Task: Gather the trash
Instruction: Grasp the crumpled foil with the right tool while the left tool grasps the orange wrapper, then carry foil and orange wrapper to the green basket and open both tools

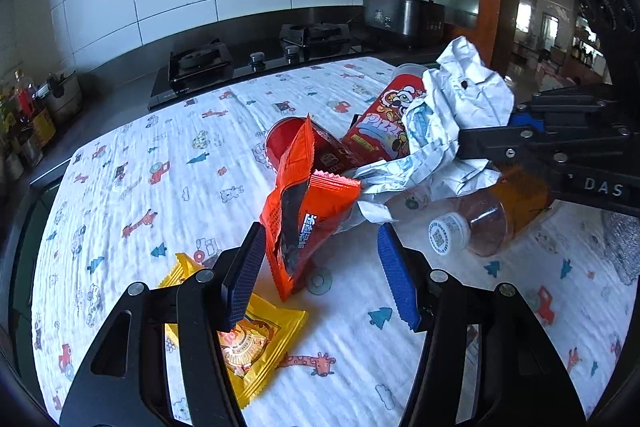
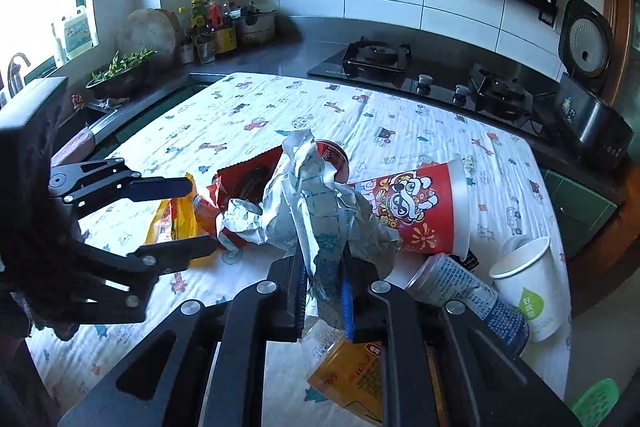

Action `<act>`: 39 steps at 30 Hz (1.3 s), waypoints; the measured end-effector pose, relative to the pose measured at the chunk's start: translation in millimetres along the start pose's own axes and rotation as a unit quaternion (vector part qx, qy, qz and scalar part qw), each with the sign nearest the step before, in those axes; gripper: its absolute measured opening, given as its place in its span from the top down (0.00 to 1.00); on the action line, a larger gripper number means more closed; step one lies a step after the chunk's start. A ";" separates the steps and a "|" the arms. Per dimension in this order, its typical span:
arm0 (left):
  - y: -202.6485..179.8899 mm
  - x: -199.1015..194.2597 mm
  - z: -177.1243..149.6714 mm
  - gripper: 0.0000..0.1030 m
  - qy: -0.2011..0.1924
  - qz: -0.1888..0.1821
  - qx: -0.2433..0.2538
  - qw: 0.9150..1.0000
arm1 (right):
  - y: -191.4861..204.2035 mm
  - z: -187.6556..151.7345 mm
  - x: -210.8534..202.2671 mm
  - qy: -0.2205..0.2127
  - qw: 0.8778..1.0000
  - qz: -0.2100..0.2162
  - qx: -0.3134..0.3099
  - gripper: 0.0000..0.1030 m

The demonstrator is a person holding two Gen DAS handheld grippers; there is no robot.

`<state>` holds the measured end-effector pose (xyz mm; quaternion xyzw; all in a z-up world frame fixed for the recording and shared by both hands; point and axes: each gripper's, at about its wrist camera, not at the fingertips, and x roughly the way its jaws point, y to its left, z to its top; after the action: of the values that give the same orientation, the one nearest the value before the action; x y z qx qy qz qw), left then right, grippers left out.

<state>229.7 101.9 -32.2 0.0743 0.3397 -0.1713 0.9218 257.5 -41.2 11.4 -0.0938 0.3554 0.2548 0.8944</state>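
Observation:
Between the blue pads of my left gripper (image 1: pixel 320 247), which stands open, an orange snack wrapper (image 1: pixel 304 211) stands upright on the printed cloth (image 1: pixel 160 187); the right pad is clear of it. A yellow wrapper (image 1: pixel 256 339) lies under the left finger. My right gripper (image 2: pixel 324 279) is shut on a crumpled white paper (image 2: pixel 324 227) and holds it above the pile. In the left wrist view that paper (image 1: pixel 460 99) hangs from the right gripper (image 1: pixel 466 141) at the right. In the right wrist view the left gripper (image 2: pixel 200 217) reaches in from the left, beside the orange wrapper (image 2: pixel 248 183).
A red printed paper cup (image 2: pixel 416 211) lies on its side by a red can (image 1: pixel 284 143). A plastic bottle (image 1: pixel 488 215), a blue-white can (image 2: pixel 468 291) and a white paper cup (image 2: pixel 528 283) sit nearby. A gas stove (image 2: pixel 376 59) and rice cooker (image 2: pixel 588 99) stand behind.

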 end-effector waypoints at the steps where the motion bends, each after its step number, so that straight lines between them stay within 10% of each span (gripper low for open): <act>1: 0.9 3.6 -0.7 0.44 0.003 0.000 -0.003 1.000 | 0.2 -0.3 -2.0 -0.002 1.000 -0.003 0.000 0.87; 15: 12.1 17.3 4.5 0.86 -0.004 0.006 -0.035 0.999 | -17.1 -5.9 -33.8 -0.023 0.999 -0.016 0.024 0.87; 39: -127.5 -88.8 35.0 0.90 -0.094 -0.113 0.019 0.989 | -88.1 -108.2 -194.2 -0.075 0.984 -0.120 0.110 0.87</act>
<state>141.0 -2.0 49.6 0.0370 0.2548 -0.2874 0.9226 120.1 -229.7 64.0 -0.0171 0.2992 0.1117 0.9475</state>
